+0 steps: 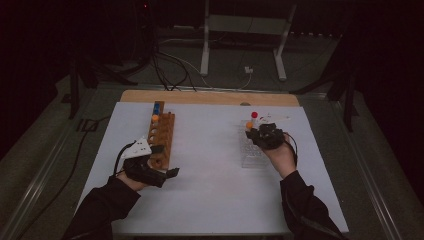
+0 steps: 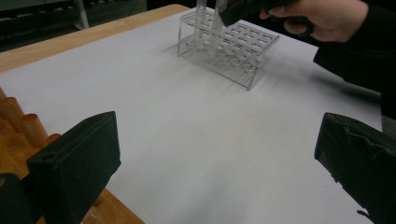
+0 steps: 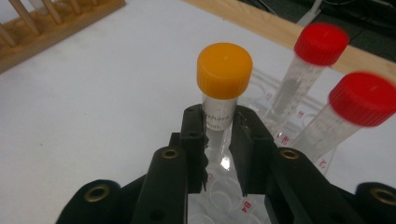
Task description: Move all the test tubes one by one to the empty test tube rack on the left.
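My right claw [image 3: 218, 154] pinches the orange-capped tube [image 3: 223, 88] over the clear rack [image 2: 229, 46], centre frame; my left claw [image 2: 219, 163] gapes wide beside the wooden rack [image 1: 162, 135].

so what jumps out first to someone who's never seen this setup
The orange-capped tube stands out most: the right gripper is shut on it just below the cap, over the clear rack on the table's right side. Beside it stand two red-capped tubes in that rack. On the left, the left gripper hangs open next to the wooden rack.
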`<state>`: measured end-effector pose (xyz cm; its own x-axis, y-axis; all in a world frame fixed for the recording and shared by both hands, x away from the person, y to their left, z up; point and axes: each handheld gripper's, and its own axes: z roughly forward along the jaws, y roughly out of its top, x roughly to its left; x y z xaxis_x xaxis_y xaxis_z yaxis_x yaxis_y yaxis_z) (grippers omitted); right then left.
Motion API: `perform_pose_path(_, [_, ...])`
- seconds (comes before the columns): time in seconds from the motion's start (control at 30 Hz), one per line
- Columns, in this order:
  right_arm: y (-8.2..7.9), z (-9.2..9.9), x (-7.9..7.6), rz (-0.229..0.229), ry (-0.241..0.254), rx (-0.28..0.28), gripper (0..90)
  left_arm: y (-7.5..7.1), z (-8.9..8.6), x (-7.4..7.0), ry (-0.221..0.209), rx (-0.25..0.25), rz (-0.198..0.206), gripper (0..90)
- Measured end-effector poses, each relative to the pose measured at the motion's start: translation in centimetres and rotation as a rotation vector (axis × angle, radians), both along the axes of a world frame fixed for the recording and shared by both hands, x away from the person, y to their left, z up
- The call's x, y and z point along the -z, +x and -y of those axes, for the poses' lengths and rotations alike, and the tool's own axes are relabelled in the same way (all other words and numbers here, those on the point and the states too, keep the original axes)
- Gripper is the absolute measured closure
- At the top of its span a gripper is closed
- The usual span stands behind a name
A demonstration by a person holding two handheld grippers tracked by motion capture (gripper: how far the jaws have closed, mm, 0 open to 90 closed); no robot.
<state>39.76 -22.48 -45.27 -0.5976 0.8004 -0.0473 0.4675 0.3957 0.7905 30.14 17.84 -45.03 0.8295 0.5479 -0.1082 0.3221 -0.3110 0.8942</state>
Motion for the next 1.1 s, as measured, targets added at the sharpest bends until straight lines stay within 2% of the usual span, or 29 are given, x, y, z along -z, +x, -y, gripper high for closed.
perform_pose_path(0.33, [-1.3,0.2,-3.5,0.08,0.008,-0.02,75.4,-0.1,0.3,-0.5,-0.002,0.013,0.006,1.1])
perform_pose_path(0.6, [-3.1,-0.6,-5.6,0.119,0.026,-0.088,75.4,-0.1,0.7,-0.7,0.004,0.028,0.004,1.1])
perform_pose_path(0.77, [-4.4,-1.5,-5.6,0.114,0.035,-0.146,75.4,-0.1,0.8,-0.9,0.003,0.037,0.004,1.1])
perform_pose_path(1.1, [-6.5,-3.8,-3.5,0.061,0.018,-0.249,75.4,-0.1,1.8,-1.2,0.007,0.07,0.004,1.2])
